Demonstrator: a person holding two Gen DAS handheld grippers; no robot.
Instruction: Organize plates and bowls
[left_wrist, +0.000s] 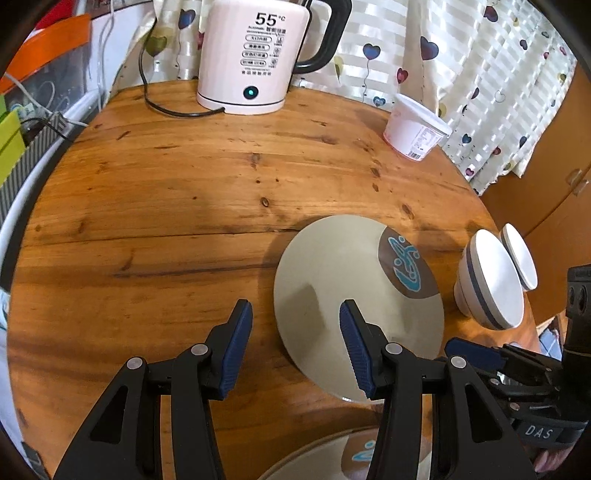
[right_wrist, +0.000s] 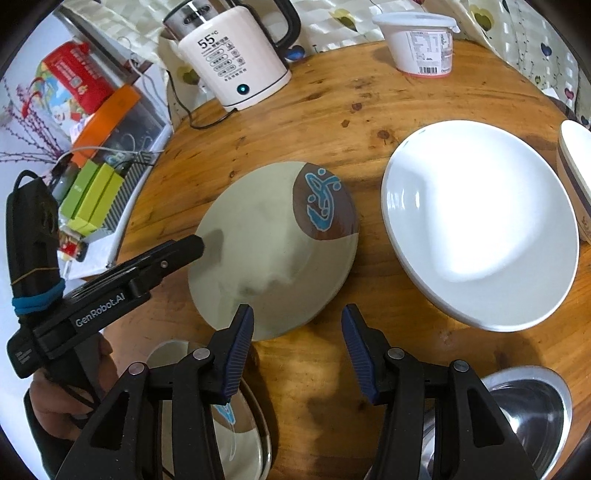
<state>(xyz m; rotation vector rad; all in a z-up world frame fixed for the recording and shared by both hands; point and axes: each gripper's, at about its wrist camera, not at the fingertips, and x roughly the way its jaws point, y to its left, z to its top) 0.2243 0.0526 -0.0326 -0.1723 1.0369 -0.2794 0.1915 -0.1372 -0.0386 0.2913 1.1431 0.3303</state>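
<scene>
A grey-green plate (left_wrist: 332, 280) (right_wrist: 266, 240) with a brown patch and blue drawing lies flat on the round wooden table (left_wrist: 166, 221). My left gripper (left_wrist: 295, 317) is open; the plate's left rim sits between its fingers without touching the pads. In the right wrist view the left gripper (right_wrist: 195, 243) reaches that rim from the left. My right gripper (right_wrist: 297, 321) is open just above the plate's near rim, nothing between its pads. A second patterned plate (right_wrist: 240, 443) lies below it. A big white plate (right_wrist: 480, 221), two striped white bowls (left_wrist: 487, 284) and a steel bowl (right_wrist: 528, 406) stand to the right.
A white electric kettle (left_wrist: 251, 55) with its cord stands at the table's back, a white lidded tub (left_wrist: 413, 129) at the back right. Boxes and cables (right_wrist: 92, 192) crowd the shelf left of the table. A hand (right_wrist: 51, 402) holds the left gripper's handle.
</scene>
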